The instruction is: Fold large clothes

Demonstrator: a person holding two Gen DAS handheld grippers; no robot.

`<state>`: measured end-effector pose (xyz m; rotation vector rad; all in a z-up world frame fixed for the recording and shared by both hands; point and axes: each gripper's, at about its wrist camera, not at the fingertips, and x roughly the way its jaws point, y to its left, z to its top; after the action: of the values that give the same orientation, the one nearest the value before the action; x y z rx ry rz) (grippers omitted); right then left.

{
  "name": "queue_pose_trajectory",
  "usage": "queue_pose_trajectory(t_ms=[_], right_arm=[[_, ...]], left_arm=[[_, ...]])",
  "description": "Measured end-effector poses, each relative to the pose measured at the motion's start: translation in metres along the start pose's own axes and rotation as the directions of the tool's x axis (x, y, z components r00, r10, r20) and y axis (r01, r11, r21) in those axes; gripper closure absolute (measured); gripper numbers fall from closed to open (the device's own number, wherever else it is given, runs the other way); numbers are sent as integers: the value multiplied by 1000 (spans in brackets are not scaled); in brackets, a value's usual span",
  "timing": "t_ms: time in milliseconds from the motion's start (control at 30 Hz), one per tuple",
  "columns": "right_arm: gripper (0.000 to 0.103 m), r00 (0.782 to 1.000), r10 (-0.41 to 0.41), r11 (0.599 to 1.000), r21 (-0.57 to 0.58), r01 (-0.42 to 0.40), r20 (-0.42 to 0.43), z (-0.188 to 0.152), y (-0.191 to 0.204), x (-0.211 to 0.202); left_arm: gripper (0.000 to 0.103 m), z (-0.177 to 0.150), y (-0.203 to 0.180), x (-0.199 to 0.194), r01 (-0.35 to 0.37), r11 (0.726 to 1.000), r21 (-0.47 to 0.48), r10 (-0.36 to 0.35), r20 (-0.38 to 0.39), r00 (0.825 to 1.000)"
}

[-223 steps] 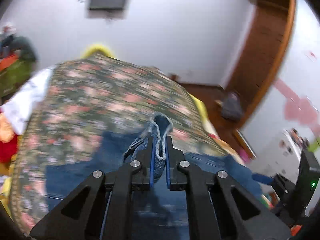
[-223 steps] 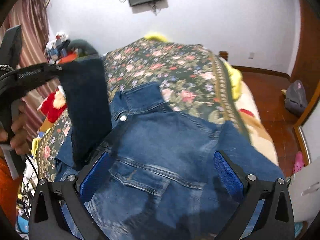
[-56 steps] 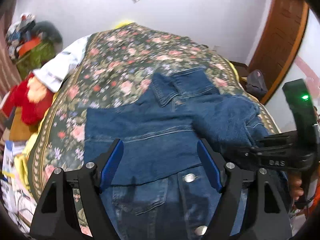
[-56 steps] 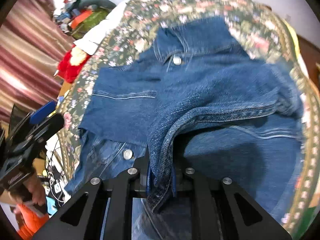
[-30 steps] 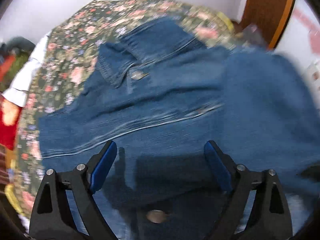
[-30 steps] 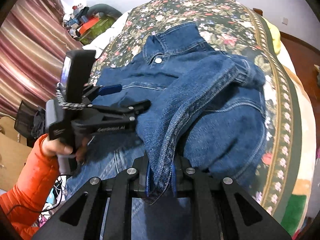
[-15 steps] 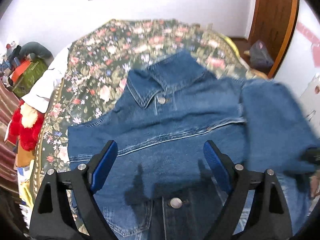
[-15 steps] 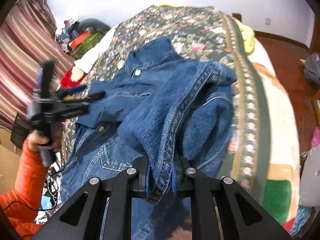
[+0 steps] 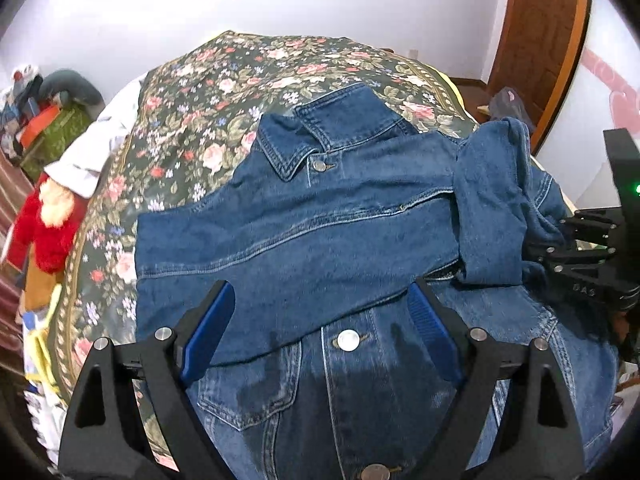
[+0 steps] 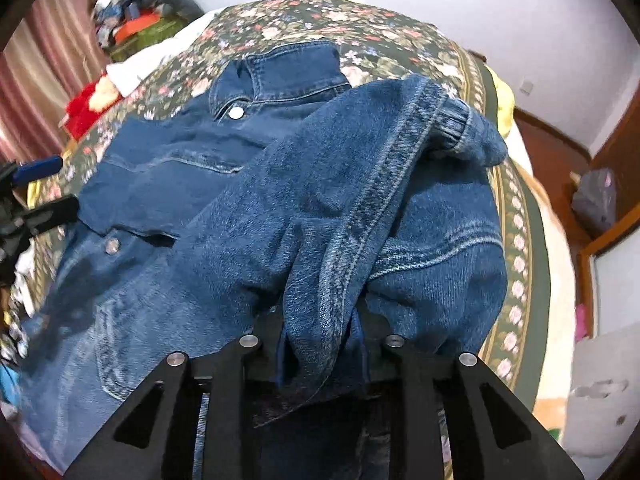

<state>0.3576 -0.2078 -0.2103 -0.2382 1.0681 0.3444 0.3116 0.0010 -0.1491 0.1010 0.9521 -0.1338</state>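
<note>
Denim, a dark blue button-front jacket, lies on the floral bedspread. My right claw is opening around its folded sleeve at three o'clock; my left claw hangs spread, empty. Released bunched, that sleeve could slump off the fold

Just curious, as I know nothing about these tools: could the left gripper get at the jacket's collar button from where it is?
Probably yes. The left gripper is open above the jacket, and the collar button lies uncovered ahead.
</note>
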Motion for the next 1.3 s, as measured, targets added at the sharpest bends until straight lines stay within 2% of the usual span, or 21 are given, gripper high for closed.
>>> queue_pose_trajectory(t_ms=[167, 267, 333, 400, 467, 500, 567, 667, 733, 767, 833, 967, 1033, 1200, 1300], right_arm=[[78, 995, -104, 991, -87, 103, -9, 0, 14, -3], [66, 976, -219, 963, -154, 219, 18, -7, 25, -10], [49, 957, -286, 940, -179, 290, 51, -12, 29, -14], [42, 950, -307, 937, -157, 312, 56, -13, 25, -18], [42, 963, -268, 959, -90, 270, 39, -10, 17, -28], [42, 976, -214, 975, -43, 216, 43, -9, 12, -39], [42, 989, -128, 992, 21, 126, 81, -7, 4, -59], [35, 982, -36, 995, 99, 17, 187, -9, -16, -97], [23, 968, -6, 991, 132, -28, 251, -12, -30, -118], [21, 961, 1, 988, 147, -44, 278, -15, -39, -126], [16, 958, -20, 983, 178, -32, 287, -17, -53, -132], [15, 960, -100, 968, 248, 34, 261, -29, -81, -131], [15, 966, -102, 958, 285, 31, 236, -37, -96, -123], [15, 982, -34, 927, 374, -38, 185, -55, -123, -103], [15, 985, 15, 901, 425, -88, 171, -63, -134, -93]], left_arm=[[15, -10, 7, -7, 44, 998, -46, -43, 15, 999], [15, -15, 7, -13, 63, 997, -45, -62, 33, 998], [15, -17, 6, -17, 73, 997, -40, -71, 41, 997], [15, -17, 6, -19, 77, 996, -38, -75, 45, 996], [15, -16, 4, -23, 84, 996, -39, -82, 49, 995], [15, -15, 4, -24, 86, 996, -38, -84, 52, 995], [15, -11, 1, -28, 89, 996, -30, -87, 57, 995], [15, 0, -11, -32, 83, 997, -3, -83, 56, 995], [15, 13, -25, -33, 87, 996, 21, -88, 59, 994], [15, 19, -32, -33, 95, 995, 27, -97, 60, 993], [15, 34, -49, -32, 134, 990, 39, -136, 57, 989], [15, 62, -89, -16, 248, 967, 47, -250, 19, 968], [15, 74, -110, -2, 277, 959, 57, -277, -7, 961], [16, 98, -149, 46, 286, 957, 47, -280, -99, 955], [32, 102, -163, 74, 255, 966, 42, -246, -146, 958]])
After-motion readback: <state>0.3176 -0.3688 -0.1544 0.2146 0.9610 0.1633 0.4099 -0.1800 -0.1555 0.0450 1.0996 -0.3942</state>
